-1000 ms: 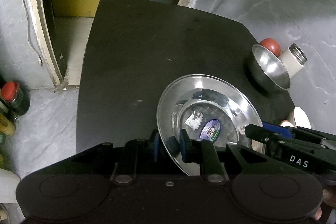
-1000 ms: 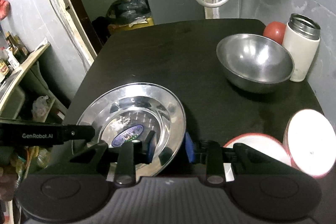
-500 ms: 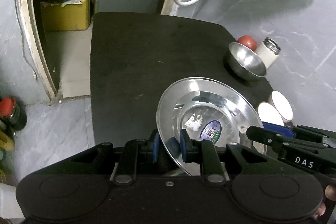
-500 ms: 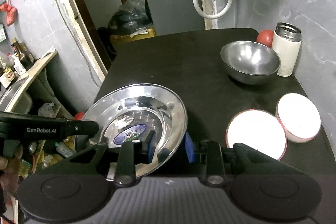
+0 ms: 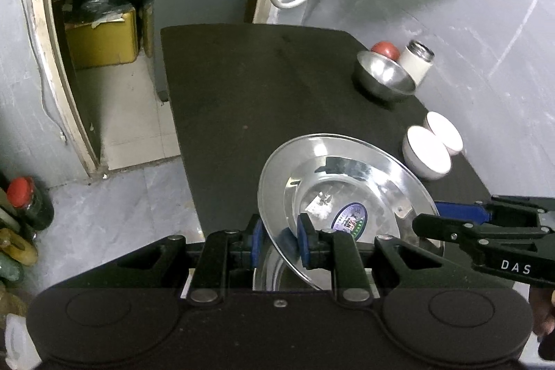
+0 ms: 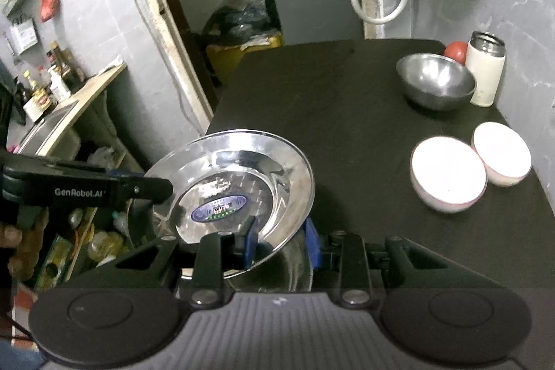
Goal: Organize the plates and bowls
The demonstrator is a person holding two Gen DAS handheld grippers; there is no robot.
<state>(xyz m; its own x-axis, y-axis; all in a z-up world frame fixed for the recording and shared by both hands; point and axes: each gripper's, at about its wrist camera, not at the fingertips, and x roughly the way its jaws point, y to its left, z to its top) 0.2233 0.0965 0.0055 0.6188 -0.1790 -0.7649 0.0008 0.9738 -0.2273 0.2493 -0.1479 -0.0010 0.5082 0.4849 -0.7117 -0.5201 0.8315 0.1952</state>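
Observation:
A shiny steel plate (image 5: 347, 182) with a blue sticker hangs tilted above the near end of the black table (image 5: 260, 85). My left gripper (image 5: 277, 231) is shut on its near rim. In the right wrist view the same steel plate (image 6: 242, 169) has its rim pinched by my right gripper (image 6: 280, 240), which holds the opposite edge. Another steel piece (image 6: 295, 269) shows just under the plate, mostly hidden. A steel bowl (image 6: 435, 82) and two white bowls (image 6: 449, 174) (image 6: 501, 153) sit on the table's right side.
A white flask (image 6: 485, 71) and a red round thing (image 6: 456, 51) stand behind the steel bowl by the grey wall. Left of the table is an open doorway with a yellow box (image 5: 100, 37). A counter with bottles (image 6: 59, 85) lies far left.
Both grippers have risen and drawn back with the plate between them. The table and bowls look smaller and farther away, and the plate now hangs over the near edge.

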